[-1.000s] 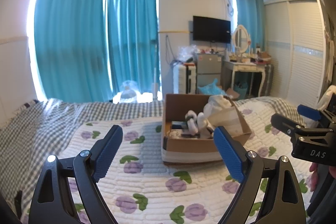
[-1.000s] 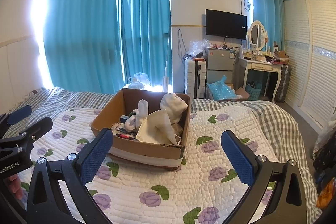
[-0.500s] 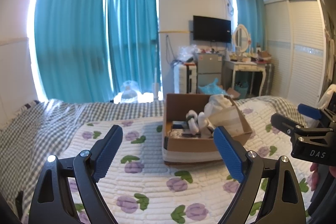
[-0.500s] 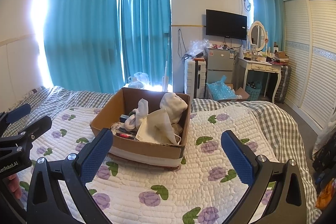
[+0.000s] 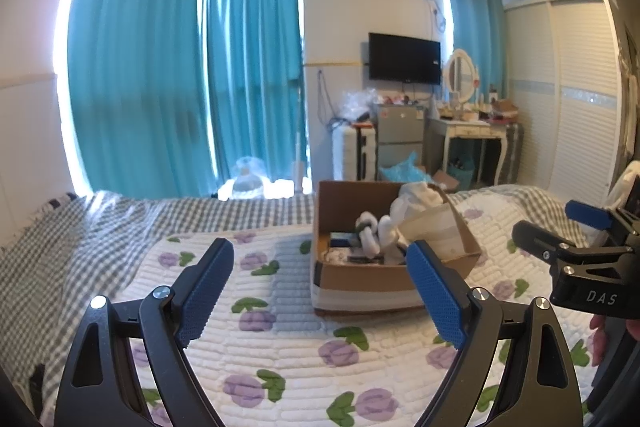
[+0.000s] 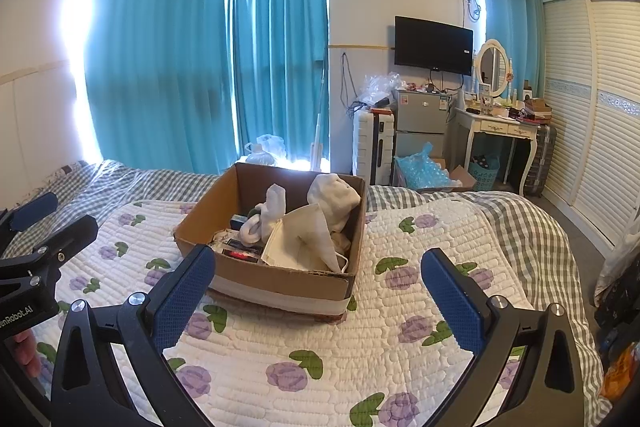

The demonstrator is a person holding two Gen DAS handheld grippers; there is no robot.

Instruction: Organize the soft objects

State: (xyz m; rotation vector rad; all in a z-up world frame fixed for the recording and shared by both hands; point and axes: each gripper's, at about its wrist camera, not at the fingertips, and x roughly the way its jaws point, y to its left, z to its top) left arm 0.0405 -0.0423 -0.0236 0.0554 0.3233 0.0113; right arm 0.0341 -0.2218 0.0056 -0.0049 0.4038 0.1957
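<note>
On the quilted floral bed [image 6: 304, 355] sits a cardboard box [image 6: 280, 281]; only the right view reveals its crumpled white cloths [image 6: 316, 239]. Both left gripper [image 5: 320, 291] and right gripper [image 6: 318, 301] hover with fingers wide, empty.

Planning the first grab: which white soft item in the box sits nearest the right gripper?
The flat cream cloth against the cardboard box's near wall; the white socks stand farther back.

bare quilt [image 6: 304, 347] open between both grippers and cardboard box [image 6: 280, 281], box top open, white cloths [image 6: 332, 195] piled above its rim
</note>
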